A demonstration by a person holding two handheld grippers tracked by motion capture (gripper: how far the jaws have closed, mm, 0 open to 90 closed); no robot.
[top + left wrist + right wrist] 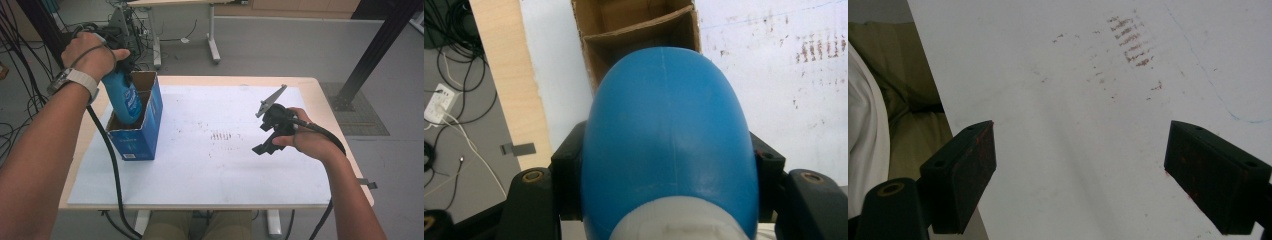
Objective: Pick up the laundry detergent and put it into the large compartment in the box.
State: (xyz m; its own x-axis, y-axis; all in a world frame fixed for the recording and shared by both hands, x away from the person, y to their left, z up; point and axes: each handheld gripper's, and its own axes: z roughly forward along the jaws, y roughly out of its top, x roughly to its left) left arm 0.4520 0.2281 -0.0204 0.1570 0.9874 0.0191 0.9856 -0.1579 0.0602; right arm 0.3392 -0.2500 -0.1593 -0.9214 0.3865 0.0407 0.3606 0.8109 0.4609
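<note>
The left tool (121,75) is clamped on the blue bottle (125,97), half inside the box (145,135) beneath it. Next it should lower and let go. The right tool (1080,175) is wide open, empty.

The rounded plastic bottle (123,97) is bright blue with a white label patch and a pale grey-white cap end (676,222); the open cardboard box (150,107) around it is blue outside with white print and plain brown inside (624,20); right of the box, the table's flat sheet (200,165) is white, flecked with short rows of reddish-brown marks (223,136) and a thin blue line (1218,95); the table's edge (332,107) beyond the sheet is pale wood; both grippers' jaws are black, the right gripper's pads (975,170) smudged reddish.
</note>
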